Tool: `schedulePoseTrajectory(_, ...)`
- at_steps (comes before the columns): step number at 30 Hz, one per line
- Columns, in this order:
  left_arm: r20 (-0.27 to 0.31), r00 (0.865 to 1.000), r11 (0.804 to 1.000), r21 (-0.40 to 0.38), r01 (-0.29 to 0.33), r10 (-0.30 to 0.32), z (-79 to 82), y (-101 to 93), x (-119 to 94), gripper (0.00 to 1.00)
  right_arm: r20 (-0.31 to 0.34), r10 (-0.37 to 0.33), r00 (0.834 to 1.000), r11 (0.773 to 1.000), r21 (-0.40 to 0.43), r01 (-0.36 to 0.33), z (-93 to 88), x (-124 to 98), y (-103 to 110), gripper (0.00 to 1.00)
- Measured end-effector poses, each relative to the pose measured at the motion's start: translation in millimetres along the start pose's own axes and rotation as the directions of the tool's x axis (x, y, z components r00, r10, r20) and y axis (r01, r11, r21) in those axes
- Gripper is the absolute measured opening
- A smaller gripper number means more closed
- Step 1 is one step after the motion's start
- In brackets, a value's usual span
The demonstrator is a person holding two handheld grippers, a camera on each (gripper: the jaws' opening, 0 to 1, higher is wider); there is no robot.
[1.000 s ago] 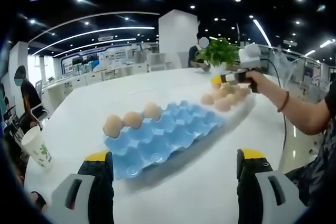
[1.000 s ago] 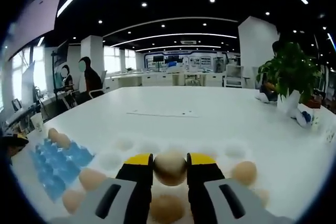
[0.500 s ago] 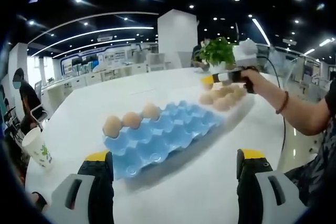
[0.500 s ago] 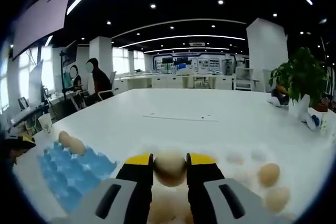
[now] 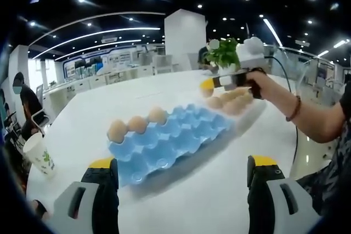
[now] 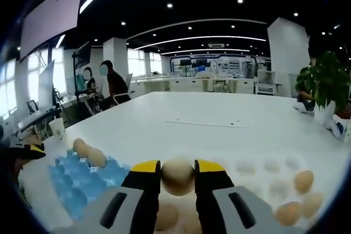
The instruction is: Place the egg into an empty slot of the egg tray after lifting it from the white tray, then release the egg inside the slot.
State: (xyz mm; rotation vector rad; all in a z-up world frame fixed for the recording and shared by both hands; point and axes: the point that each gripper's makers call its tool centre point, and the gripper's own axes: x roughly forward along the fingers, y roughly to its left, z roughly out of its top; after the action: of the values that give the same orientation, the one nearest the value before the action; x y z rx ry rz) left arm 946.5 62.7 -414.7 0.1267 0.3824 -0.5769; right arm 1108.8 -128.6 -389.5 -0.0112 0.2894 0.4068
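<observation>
1. The right claw [image 6: 177, 175] holds the egg [image 6: 177, 176] between its two yellow-tipped jaws, pinched at the egg's middle, lifted clear above the white tray [image 6: 258, 176].
2. The left claw [image 5: 181, 171] stands wide apart and grips nothing; the blue egg tray [image 5: 164, 143] lies just ahead of it on the table [image 5: 230, 190].
3. From the right claw, the egg tray [image 6: 82, 176] lies low and to the left, while the white tray with its remaining eggs sits below and to the right. The carry should go left and slightly forward.
4. Three eggs [image 5: 137, 124] fill slots along the egg tray's far edge as seen from the left claw; the other blue slots look free. A free slot beside that row, or on the near side, seems the easiest target.
5. Keep the squeeze steady and light: the shell is smooth, round and brittle, so a harder pinch risks a crack, and a looser one a slip.
6. Bring the claw over the chosen slot first, then lower straight down until the egg rests in the cup.
7. Part the jaws only once the egg is seated, and only a little, so they do not nudge the neighbouring eggs.
8. Lift the claw straight up afterwards.
</observation>
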Motion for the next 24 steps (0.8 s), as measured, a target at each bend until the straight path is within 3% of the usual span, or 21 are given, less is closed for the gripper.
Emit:
schedulePoseTrajectory(17, -0.004, 1.0, 1.0, -0.003, 0.0, 0.0, -4.1, 0.9, -2, 1.0, 0.008, 0.116, 0.993, 0.993, -0.015, -0.116, 1.3, 15, 59, 0.24)
schedulePoseTrajectory(24, -0.01, 1.0, 1.0, -0.004, -0.004, 0.004, -7.7, 1.3, -5, 1.0, 0.002, 0.143, 0.99, 0.989, -0.024, -0.143, -0.1, 19, 73, 0.24)
